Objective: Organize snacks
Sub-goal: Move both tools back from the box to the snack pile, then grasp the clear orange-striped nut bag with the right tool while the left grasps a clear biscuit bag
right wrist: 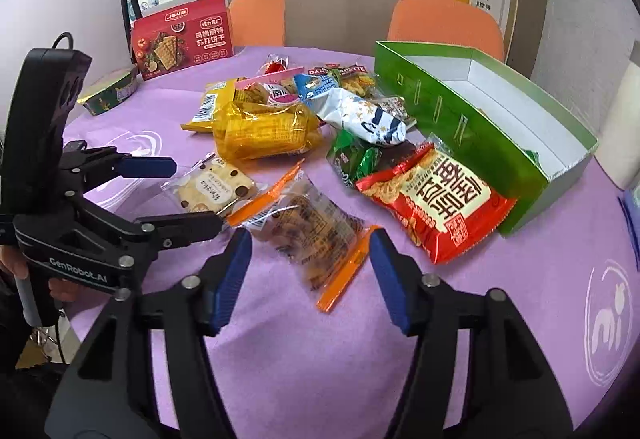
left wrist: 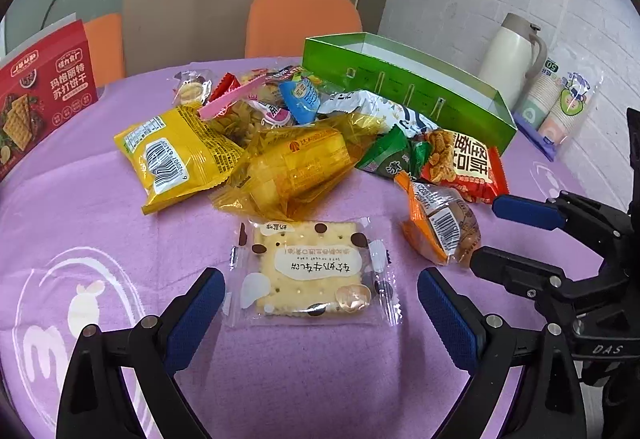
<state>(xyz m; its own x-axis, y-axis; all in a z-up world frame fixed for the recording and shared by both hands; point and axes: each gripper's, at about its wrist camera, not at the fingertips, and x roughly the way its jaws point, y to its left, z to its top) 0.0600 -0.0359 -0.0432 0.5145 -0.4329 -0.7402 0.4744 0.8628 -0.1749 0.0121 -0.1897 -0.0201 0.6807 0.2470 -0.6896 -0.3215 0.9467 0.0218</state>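
Purple cloth covers the counter (left wrist: 100,199). Landmark: the green box (right wrist: 460,127), open-topped and showing a white inside, at the counter's far right.

Snack pile lies just left of the green box. A red snack packet (right wrist: 436,203) has its corner against the box's near wall. A green packet (right wrist: 352,159) and a white-and-blue packet (right wrist: 364,115) sit further left, then an amber-wrapped cake (right wrist: 264,131) and a yellow packet (left wrist: 172,155).

Cracker packet (left wrist: 312,275), clear wrap with brown dots, lies flat on the cloth, apart from the pile on its near side, well left of the box. Left gripper (left wrist: 320,303) is low over it, fingers (left wrist: 196,315) wide apart, one on each side of the packet, not clamped.

Orange-edged clear packet (right wrist: 312,235) lies nearer the box than the cracker packet does. Right gripper (right wrist: 310,279) hovers at its near end, fingers (right wrist: 392,279) spread wider than the packet; contact cannot be told.

Red cracker carton (right wrist: 182,37) stands at the far left edge, well away from the box. Cream flask (left wrist: 512,59) stands behind the box.
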